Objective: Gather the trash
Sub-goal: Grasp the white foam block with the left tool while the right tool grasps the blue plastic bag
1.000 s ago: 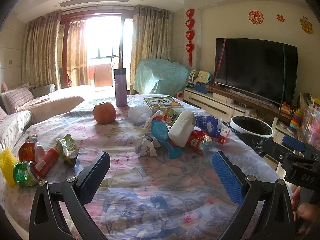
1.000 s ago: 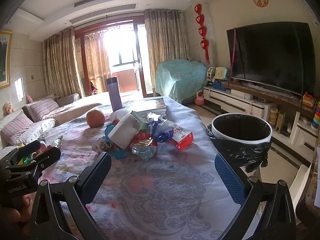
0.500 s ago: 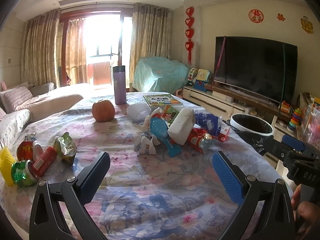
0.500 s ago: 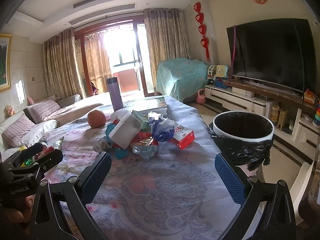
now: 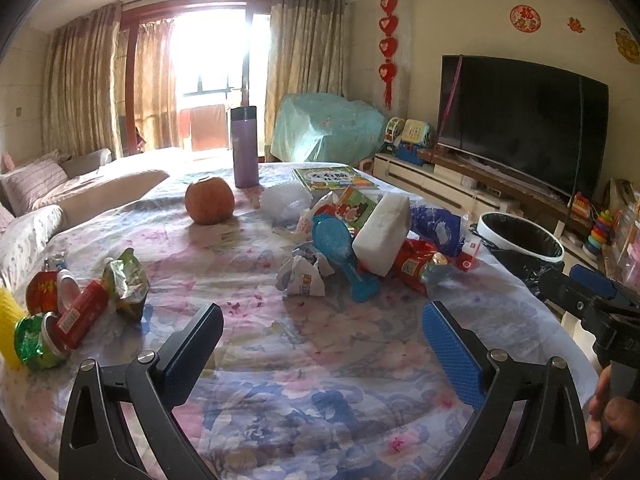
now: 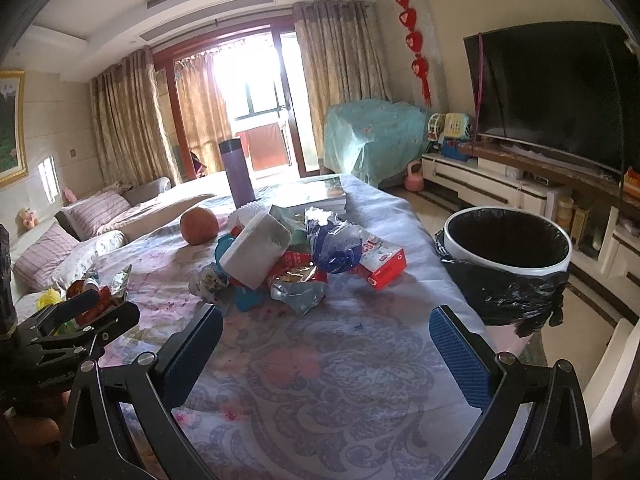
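**Both grippers empty above the table**

The left gripper [image 5: 320, 338] and right gripper [image 6: 326, 338] were spread wide, holding nothing. The trash pile [image 6: 288, 256] lay mid-table on the flowered cloth [image 6: 320, 368]; the black-lined bin [image 6: 508, 240] stood beside the table's right edge.

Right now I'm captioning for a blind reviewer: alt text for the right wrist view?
The open right tool hovers over a floral tablecloth, facing a trash pile. A black-lined bin stands right of the table; an orange and purple flask sit behind.
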Tool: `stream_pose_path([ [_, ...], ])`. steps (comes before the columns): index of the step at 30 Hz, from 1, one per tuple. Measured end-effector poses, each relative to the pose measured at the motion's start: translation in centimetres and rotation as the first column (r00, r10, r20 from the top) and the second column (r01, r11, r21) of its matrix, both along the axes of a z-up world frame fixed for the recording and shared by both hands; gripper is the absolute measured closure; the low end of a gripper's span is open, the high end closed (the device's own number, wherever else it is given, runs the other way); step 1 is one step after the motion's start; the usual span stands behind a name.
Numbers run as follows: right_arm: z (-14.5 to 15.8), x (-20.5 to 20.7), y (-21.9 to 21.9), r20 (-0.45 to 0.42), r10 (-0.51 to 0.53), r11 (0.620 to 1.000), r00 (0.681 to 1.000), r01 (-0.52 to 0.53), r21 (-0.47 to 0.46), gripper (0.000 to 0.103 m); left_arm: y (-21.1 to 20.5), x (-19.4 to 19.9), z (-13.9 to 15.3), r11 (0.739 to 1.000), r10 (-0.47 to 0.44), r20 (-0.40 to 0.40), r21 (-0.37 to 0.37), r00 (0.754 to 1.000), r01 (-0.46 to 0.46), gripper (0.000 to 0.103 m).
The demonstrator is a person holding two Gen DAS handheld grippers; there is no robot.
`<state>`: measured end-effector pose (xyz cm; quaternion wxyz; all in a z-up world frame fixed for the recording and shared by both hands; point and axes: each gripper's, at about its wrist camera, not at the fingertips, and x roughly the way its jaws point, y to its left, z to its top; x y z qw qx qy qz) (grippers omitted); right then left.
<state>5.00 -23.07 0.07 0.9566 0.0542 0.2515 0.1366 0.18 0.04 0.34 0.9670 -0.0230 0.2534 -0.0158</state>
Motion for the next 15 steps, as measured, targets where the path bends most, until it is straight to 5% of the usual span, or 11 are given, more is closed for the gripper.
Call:
stream_pose_path([
  [7,-0.5,2.0,-1.1,-0.046,-0.008,1.0,0.999,0.009,0.029,0.001,-0.6,2.5,0.1,1.0,-0.017,-0.027,0.003,1.0,0.017,0.008],
  [15,-1.3,5.0,-2.3,-0.122,-0.008,0.999,0.993,0.014,0.042,0.016,-1.3,6.1,-0.3,0.999,-0.042,-0.078,0.008,0.996,0.043,0.015],
])
